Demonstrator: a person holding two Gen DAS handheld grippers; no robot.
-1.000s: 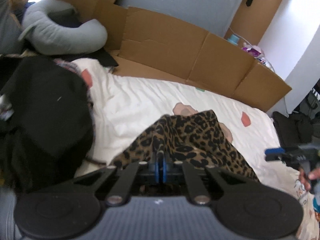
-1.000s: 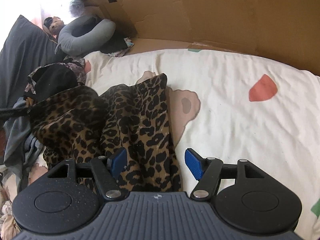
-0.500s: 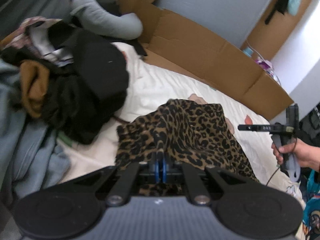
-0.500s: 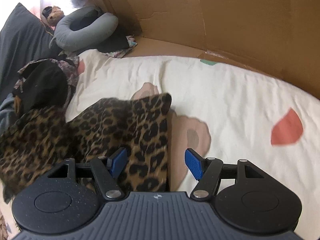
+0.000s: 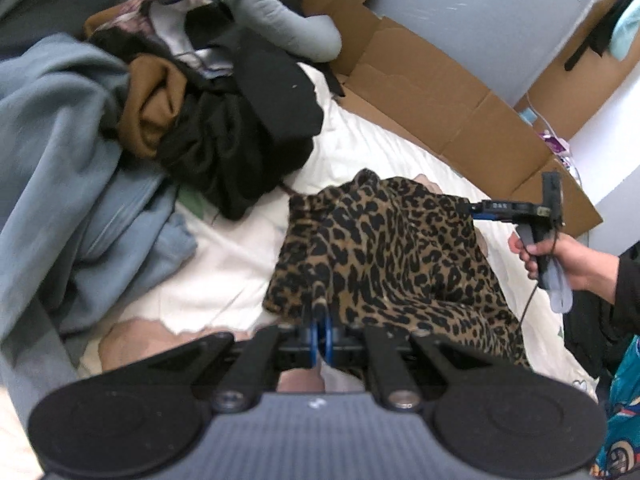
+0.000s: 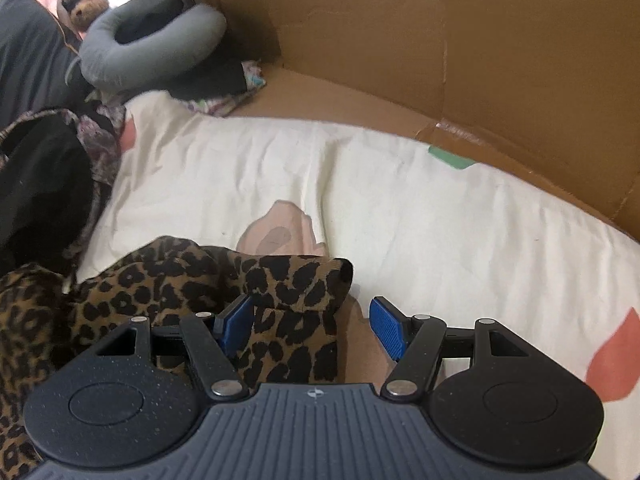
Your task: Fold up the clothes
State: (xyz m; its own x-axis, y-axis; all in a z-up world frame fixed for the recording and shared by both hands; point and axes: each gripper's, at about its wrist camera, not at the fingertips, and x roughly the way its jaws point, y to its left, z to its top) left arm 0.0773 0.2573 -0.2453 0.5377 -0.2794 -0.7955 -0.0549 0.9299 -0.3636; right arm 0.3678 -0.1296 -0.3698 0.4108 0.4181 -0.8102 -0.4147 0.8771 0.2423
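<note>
A leopard-print garment [image 5: 392, 248] lies bunched on the white bed sheet [image 5: 240, 248]. My left gripper [image 5: 322, 320] is shut on its near edge, with the fabric pinched between the blue pads. In the left wrist view my right gripper [image 5: 478, 211], held by a hand [image 5: 560, 256], hovers at the garment's far right edge. In the right wrist view my right gripper [image 6: 312, 324] stands open. A corner of the leopard-print garment [image 6: 296, 284] sits between its jaws, close to the left pad [image 6: 236, 318], while the right pad [image 6: 386, 328] is apart from the fabric.
A heap of black and brown clothes [image 5: 224, 120] and a light blue blanket [image 5: 60, 140] fill the left of the bed. A grey U-shaped pillow [image 6: 152, 40] lies at the head. A cardboard wall [image 6: 440, 40] borders the far side. The sheet [image 6: 400, 208] is bare right of the garment.
My left gripper has swung, still shut on the garment, bringing the clothes heap into its view. My right gripper moved in, and the garment's corner now sits between its open jaws.
</note>
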